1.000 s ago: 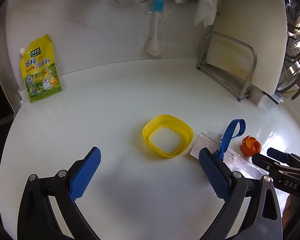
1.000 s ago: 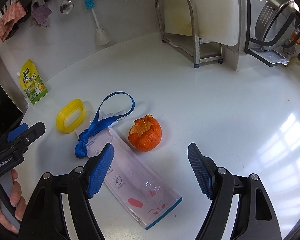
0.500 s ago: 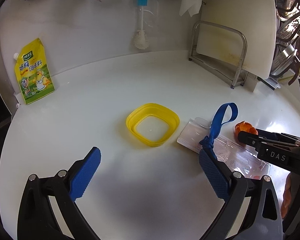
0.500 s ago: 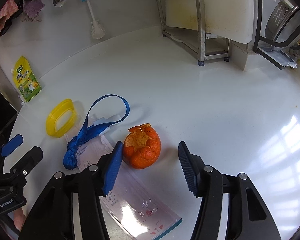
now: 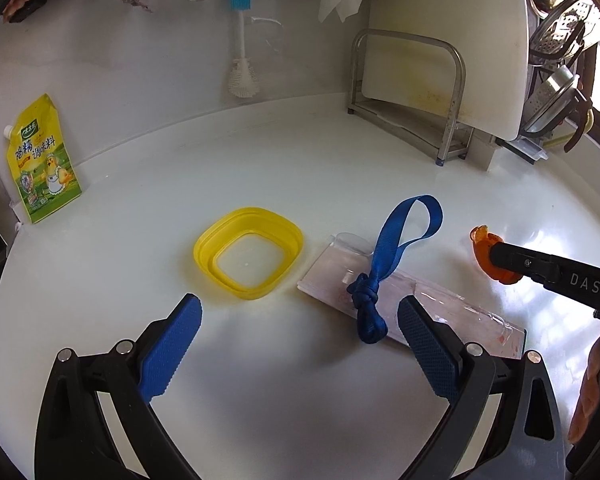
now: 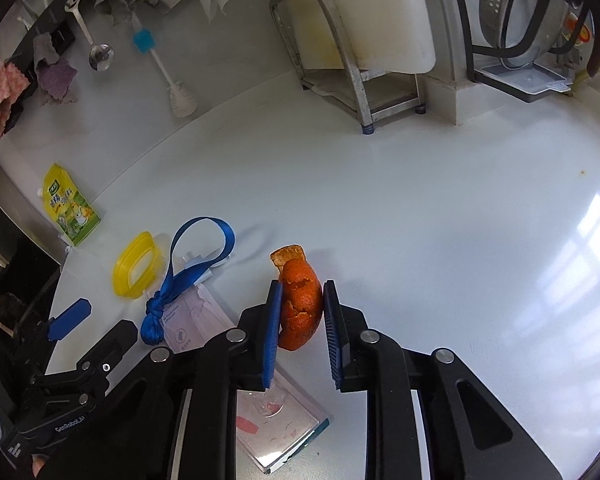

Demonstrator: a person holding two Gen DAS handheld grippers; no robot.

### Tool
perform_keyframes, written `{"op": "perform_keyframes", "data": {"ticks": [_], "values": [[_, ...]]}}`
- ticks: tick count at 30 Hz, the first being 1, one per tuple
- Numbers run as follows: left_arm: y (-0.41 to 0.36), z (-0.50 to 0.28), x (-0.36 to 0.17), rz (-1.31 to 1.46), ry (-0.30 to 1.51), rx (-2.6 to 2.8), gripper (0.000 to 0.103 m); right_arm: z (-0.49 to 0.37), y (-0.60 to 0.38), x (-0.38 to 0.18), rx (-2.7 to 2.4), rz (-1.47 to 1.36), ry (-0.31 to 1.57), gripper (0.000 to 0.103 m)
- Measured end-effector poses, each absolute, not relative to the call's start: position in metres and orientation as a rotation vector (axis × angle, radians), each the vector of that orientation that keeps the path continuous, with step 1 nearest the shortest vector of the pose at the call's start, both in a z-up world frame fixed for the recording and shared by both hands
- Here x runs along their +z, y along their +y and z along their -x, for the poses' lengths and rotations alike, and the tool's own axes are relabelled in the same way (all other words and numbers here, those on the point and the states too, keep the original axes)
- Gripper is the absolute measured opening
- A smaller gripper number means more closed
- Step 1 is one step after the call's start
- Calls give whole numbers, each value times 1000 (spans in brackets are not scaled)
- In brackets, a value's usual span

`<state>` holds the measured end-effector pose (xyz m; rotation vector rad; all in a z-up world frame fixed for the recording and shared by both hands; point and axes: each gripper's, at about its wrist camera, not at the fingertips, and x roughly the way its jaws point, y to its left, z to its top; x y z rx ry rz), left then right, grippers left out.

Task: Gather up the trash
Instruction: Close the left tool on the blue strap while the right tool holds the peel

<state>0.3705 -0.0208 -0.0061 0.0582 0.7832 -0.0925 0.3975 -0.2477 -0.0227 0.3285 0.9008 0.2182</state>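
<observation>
An orange peel (image 6: 300, 308) stands on the white counter (image 6: 420, 220), and my right gripper (image 6: 302, 292) is closing with both blue pads pressing its sides. In the left wrist view the same peel (image 5: 479, 250) shows at the right, behind a black finger (image 5: 540, 268). A clear plastic package (image 5: 440, 304) lies flat beside it with a knotted blue lanyard (image 5: 388, 248) on top. A yellow square ring (image 5: 248, 254) lies left of the package. My left gripper (image 5: 299, 308) hangs open above the counter just in front of the ring and lanyard, with nothing between its pads.
A yellow seasoning pouch (image 5: 42, 164) leans on the back wall at the left. A metal rack (image 5: 412, 92) holding a white cutting board stands at the back right, with a dish drainer (image 6: 520, 40) beyond. A brush (image 5: 242, 80) and ladle hang on the wall.
My right gripper moved forward over the orange peel and its jaws narrowed onto it. The left gripper shifted right, so the ring and lanyard now sit more central in its view.
</observation>
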Motion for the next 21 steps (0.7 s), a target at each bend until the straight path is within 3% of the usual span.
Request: {"op": "perform_keyframes", "data": {"ticks": [14, 17, 20, 21], "values": [[-42, -390, -17, -125, 826, -48, 94, -397, -256, -23, 226, -377, 902, 20], [-43, -392, -20, -122, 848, -66, 76, -397, -256, -24, 224, -374, 905, 20], [-47, -390, -19, -131, 841, -92, 66, -397, -255, -24, 224, -370, 905, 20], [-48, -389, -19, -133, 842, -102, 57, -397, -254, -24, 225, -367, 905, 20]]}}
